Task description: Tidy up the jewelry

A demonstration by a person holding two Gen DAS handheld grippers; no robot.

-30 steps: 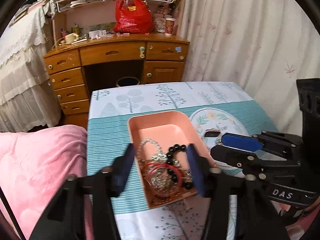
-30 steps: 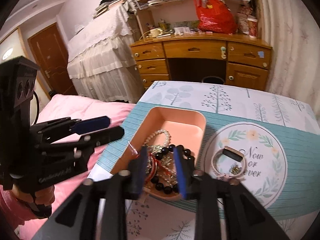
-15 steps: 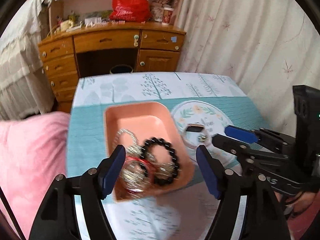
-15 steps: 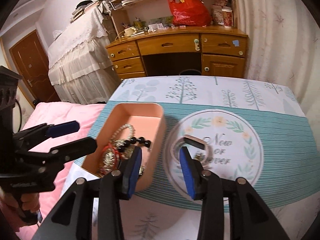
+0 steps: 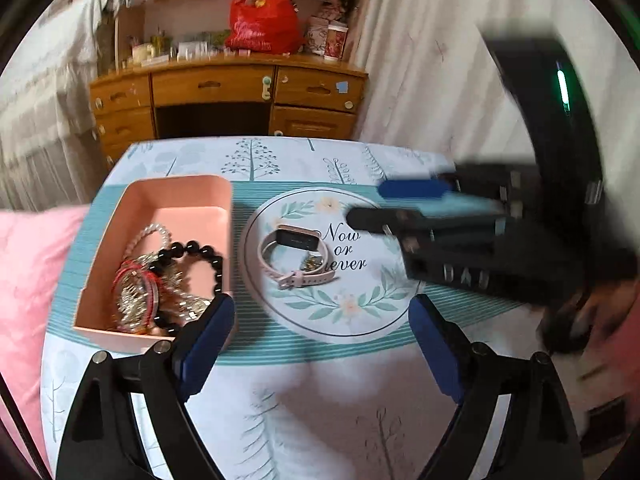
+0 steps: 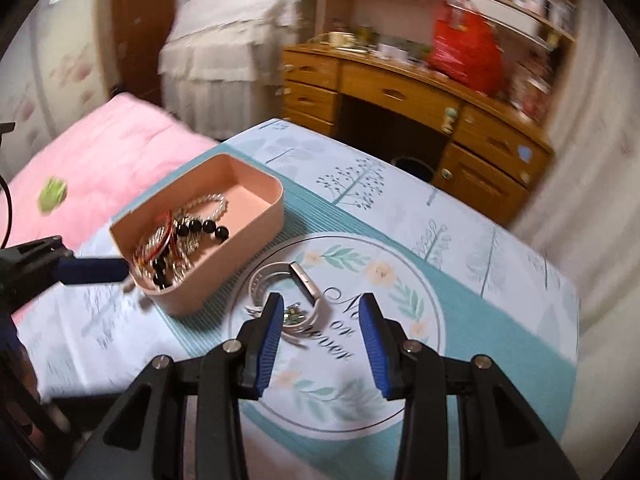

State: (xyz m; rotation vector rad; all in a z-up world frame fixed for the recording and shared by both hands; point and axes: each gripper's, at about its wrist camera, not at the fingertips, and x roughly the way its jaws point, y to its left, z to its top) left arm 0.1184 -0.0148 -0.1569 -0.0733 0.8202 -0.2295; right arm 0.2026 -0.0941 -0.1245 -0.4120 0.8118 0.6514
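Bedroom setup: wooden desk (image 5: 224, 92) at 12 o'clock in the left wrist view, red plastic bag (image 5: 262, 24) on top of it, white curtain (image 5: 432, 80) at 2 o'clock, pink blanket (image 6: 100, 156) at 10 o'clock in the right wrist view. Work surface is a table under a tree-print cloth (image 5: 328, 400) with a teal striped band and a round "Now or Never" emblem (image 5: 336, 300).

Pink tray (image 5: 176, 190) sits at 9 o'clock of the emblem, just beside it. Inside: black bead bracelet (image 5: 204, 252), pearl bracelet (image 5: 154, 232), red cord bracelet (image 5: 134, 280) and a tangle of silver chain, all piled at the near end; far end of the tray bare.

Pink-strap smartwatch (image 5: 294, 254) lies on the emblem, strap looped, and a small metallic piece (image 5: 310, 266) touches it, too small to identify.

Left gripper (image 5: 320, 344): jaws wide apart, nothing between them, above the near edge of the emblem; its left finger overlaps the tray's near corner in view.

Right gripper (image 6: 320, 340): jaws apart, empty, over the emblem with the smartwatch (image 6: 288, 292) just ahead at 11 o'clock of its fingertips. Motion blur in both views.
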